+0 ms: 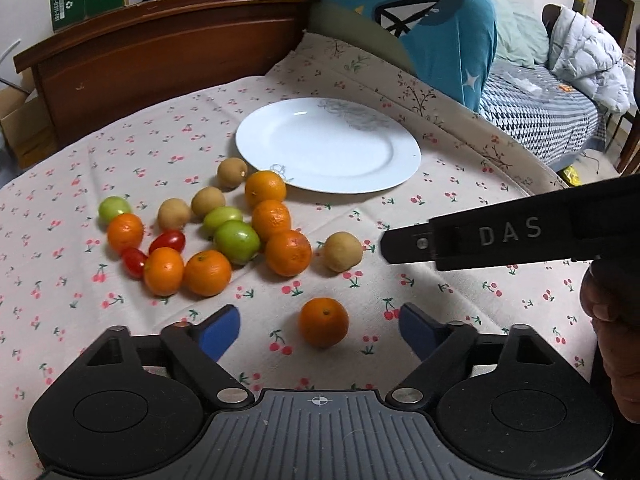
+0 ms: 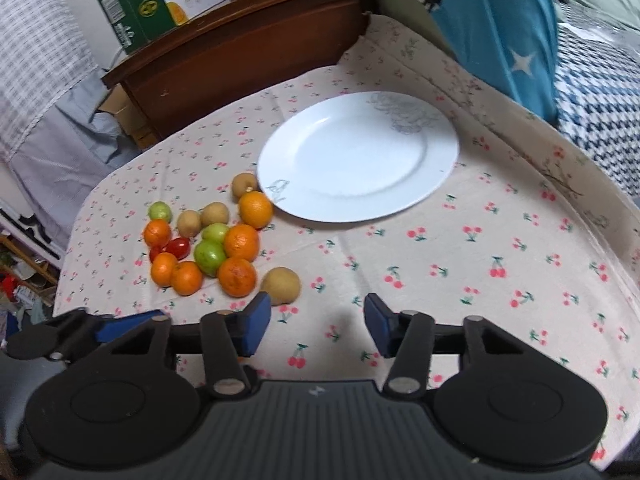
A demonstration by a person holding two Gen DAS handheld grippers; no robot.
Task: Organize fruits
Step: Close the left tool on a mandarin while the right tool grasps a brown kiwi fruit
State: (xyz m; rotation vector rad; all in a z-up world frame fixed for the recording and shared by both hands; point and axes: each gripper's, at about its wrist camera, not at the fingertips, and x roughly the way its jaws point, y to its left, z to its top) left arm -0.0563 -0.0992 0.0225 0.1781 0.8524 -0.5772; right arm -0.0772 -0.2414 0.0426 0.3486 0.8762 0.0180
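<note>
Plate sits bare on the cherry cloth. Fruit pile lies just left of the plate, an orange touching its rim. One lone orange sits nearer than the plate, between the spread jaws of the left gripper, untouched. Right gripper is open, nothing between its jaws; a brown fruit lies just beyond its left pad.
</note>
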